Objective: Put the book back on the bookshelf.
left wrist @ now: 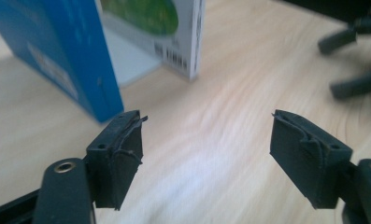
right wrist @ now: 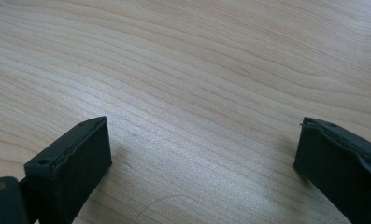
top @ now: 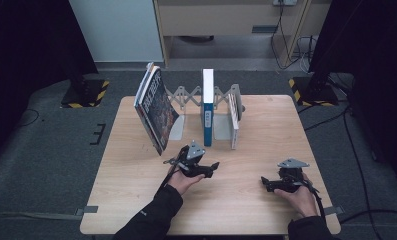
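Three books stand in a grey expanding book rack (top: 185, 96) at the back of the wooden table (top: 136, 170). A dark-covered book (top: 155, 107) leans at the left, a blue-spined book (top: 207, 107) stands upright in the middle, and a white book (top: 234, 122) stands at the right. My left gripper (top: 212, 169) is open and empty in front of the blue book, pointing right. In the left gripper view my left gripper (left wrist: 206, 154) faces bare wood, with the blue book (left wrist: 61, 56) and white book (left wrist: 174, 32) beyond. My right gripper (top: 265, 183) rests open near the front right; in its own view the right gripper (right wrist: 202, 163) holds nothing.
The right gripper's fingers (left wrist: 351, 60) show blurred at the top right of the left gripper view. The rack's grey base plate (left wrist: 131, 60) lies between the two books. Black stands with yellow-striped feet (top: 88, 92) flank the table on the grey floor.
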Tool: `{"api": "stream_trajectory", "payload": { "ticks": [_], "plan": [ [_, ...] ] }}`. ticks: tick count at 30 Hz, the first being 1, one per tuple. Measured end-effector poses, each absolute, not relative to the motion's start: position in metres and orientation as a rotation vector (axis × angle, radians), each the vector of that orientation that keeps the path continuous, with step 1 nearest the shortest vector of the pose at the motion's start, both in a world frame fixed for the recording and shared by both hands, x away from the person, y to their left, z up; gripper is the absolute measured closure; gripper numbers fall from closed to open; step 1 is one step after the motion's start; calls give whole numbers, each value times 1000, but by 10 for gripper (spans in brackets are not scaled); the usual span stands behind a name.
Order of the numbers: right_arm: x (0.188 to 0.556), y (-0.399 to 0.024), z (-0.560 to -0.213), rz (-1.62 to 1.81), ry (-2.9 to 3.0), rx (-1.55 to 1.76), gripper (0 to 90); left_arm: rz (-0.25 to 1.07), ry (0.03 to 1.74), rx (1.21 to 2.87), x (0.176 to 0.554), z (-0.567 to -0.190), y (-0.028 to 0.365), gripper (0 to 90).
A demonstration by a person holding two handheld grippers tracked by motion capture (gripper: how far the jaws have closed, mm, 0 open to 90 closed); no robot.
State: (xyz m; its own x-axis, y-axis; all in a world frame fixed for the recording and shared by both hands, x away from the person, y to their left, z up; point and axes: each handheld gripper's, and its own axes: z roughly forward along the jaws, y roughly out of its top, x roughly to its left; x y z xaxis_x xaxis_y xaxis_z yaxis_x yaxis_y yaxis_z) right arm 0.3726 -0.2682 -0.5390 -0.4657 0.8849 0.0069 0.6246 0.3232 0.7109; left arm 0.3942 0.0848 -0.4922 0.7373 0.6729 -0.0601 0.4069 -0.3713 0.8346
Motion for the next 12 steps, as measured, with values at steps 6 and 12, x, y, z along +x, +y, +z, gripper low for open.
{"api": "stream_trajectory", "payload": {
  "ticks": [6, 12],
  "plan": [
    [373, -267, -539, 921, 2213, 1339, 25, 321, 879, 2061, 385, -505, 113, 207],
    [373, -267, -539, 917, 2208, 1344, 23, 326, 959, 2095, 377, -515, 143, 201]
  ]
}}
